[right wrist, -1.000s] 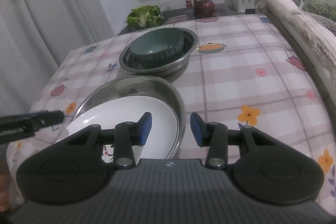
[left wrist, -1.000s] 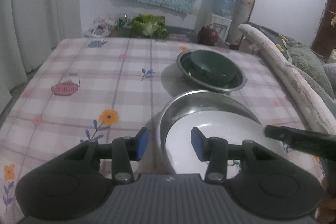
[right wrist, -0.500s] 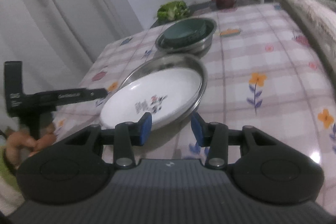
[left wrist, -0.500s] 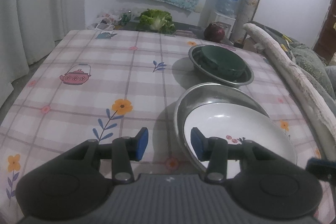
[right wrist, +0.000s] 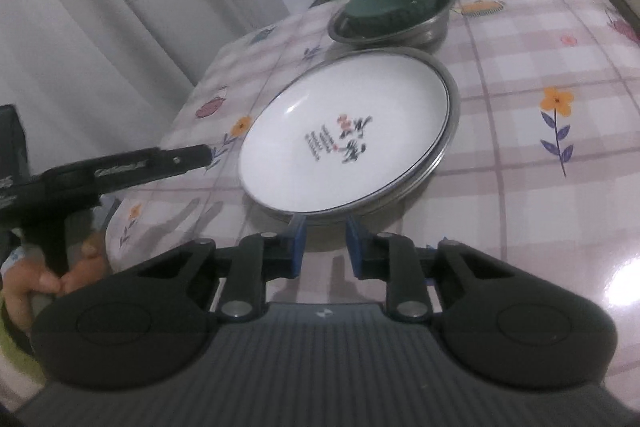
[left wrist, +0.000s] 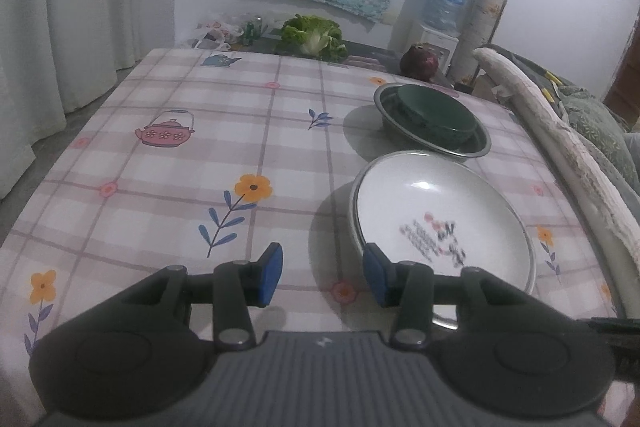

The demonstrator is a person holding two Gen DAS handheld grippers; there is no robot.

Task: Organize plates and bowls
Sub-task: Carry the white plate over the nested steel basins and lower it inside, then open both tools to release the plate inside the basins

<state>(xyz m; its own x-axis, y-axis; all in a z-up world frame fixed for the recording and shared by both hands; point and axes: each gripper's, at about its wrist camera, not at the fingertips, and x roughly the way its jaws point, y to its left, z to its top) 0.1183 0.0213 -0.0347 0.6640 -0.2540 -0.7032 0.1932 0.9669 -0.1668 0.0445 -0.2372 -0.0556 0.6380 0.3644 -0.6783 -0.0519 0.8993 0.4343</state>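
Note:
A white plate with a small printed motif lies in a shallow steel basin near the table's front right. Behind it a dark green bowl sits inside a second steel bowl. My left gripper hovers open over the tablecloth just left of the basin, with nothing between its pads. My right gripper points at the near rim of the plate. Its jaws are closing to a narrow gap with only tablecloth showing between them. The left gripper's finger reaches in from the left.
The checked floral tablecloth stretches away to the left. A lettuce and a dark red pot stand beyond the far edge. White curtains hang on the left, a padded rail runs along the right. A hand grips the left tool.
Both grippers have drawn back from the basin's rim toward the table's near edge. The right gripper's jaws have narrowed. The plate and bowls have stayed in place.

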